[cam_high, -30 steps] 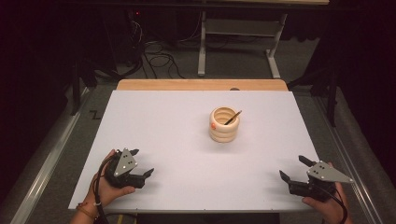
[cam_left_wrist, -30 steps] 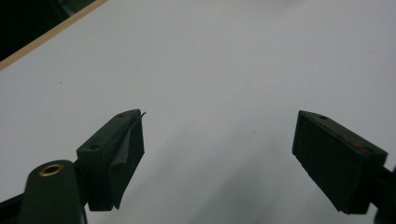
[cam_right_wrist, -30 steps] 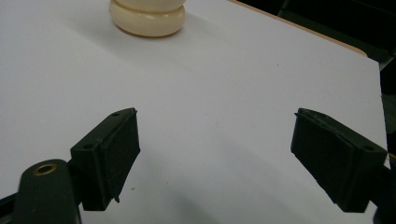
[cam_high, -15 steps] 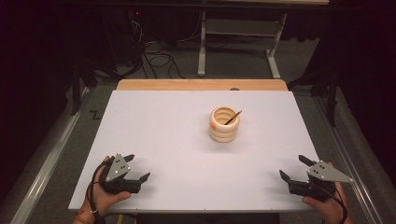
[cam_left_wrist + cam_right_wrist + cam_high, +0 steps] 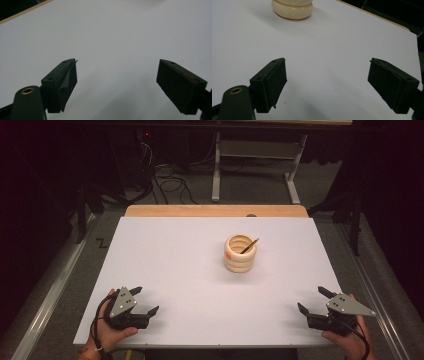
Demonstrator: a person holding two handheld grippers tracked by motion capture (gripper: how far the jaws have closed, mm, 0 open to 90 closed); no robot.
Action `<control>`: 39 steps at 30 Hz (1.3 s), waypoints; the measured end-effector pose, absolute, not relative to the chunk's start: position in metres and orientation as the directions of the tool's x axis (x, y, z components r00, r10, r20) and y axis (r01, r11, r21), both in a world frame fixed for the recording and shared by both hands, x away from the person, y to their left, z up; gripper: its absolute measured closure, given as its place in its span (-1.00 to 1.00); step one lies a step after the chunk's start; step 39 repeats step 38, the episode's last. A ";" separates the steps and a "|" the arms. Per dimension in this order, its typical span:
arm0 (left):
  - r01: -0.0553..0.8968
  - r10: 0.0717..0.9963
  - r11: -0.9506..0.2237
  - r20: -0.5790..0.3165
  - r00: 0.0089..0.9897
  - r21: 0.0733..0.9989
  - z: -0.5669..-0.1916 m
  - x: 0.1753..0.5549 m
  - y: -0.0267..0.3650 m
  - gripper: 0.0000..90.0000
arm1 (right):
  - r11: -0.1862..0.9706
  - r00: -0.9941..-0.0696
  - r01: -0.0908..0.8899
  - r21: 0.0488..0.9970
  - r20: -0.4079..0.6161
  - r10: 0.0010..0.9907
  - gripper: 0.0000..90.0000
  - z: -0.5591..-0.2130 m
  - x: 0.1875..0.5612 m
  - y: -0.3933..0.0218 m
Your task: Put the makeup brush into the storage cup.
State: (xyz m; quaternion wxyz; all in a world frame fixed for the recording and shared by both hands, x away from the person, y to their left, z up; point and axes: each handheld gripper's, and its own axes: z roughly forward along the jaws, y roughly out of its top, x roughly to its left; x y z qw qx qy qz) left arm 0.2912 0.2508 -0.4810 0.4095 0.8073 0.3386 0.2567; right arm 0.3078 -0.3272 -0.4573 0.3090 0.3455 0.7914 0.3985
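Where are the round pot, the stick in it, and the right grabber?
Round pot (image 5: 240, 260), high view, on its ribbed front wall.
Stick (image 5: 250, 245), high view, on its middle.
Right gripper (image 5: 315, 301), high view, midway between its fingertips.

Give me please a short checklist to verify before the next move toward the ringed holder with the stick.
1. Left gripper open and holding nothing: ok, its jaws stand wide apart over the bare white table.
2. Right gripper open and holding nothing: ok.
3. Ringed holder upright on the table: ok.
4. Stick in the holder, leaning against its rim: ok.
5. Path from each gripper to the holder free of other things: ok.
6. Whether the holder's rings are joined or loose: cannot tell.
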 end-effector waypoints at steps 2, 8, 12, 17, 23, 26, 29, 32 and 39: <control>0.332 0.756 -0.436 0.140 0.639 0.837 -0.480 0.291 0.251 -0.61 | 0.446 -0.572 0.299 0.844 -0.215 0.791 -0.64 -0.458 0.308 -0.327; 0.328 0.756 -0.435 0.142 0.640 0.838 -0.480 0.290 0.250 -0.61 | 0.438 -0.566 0.302 0.847 -0.210 0.797 -0.64 -0.458 0.307 -0.328; 0.326 0.755 -0.436 0.144 0.640 0.839 -0.480 0.290 0.250 -0.61 | 0.440 -0.566 0.302 0.846 -0.212 0.796 -0.64 -0.458 0.307 -0.328; 0.326 0.753 -0.436 0.141 0.642 0.839 -0.481 0.290 0.249 -0.61 | 0.442 -0.569 0.302 0.845 -0.212 0.795 -0.64 -0.458 0.308 -0.327; 0.320 0.753 -0.434 0.144 0.642 0.842 -0.480 0.290 0.249 -0.61 | 0.441 -0.572 0.299 0.846 -0.211 0.793 -0.64 -0.458 0.308 -0.327; 0.319 0.752 -0.441 0.151 0.642 0.839 -0.480 0.291 0.249 -0.61 | 0.439 -0.569 0.304 0.846 -0.209 0.796 -0.64 -0.458 0.308 -0.328; 0.319 0.750 -0.443 0.152 0.644 0.838 -0.481 0.292 0.249 -0.61 | 0.437 -0.569 0.309 0.845 -0.204 0.797 -0.64 -0.457 0.307 -0.329; 0.320 0.748 -0.445 0.151 0.647 0.836 -0.481 0.293 0.249 -0.61 | 0.433 -0.566 0.306 0.848 -0.203 0.799 -0.64 -0.456 0.306 -0.330; 0.317 0.748 -0.438 0.145 0.647 0.841 -0.481 0.293 0.249 -0.61 | 0.426 -0.561 0.310 0.850 -0.199 0.803 -0.64 -0.456 0.306 -0.331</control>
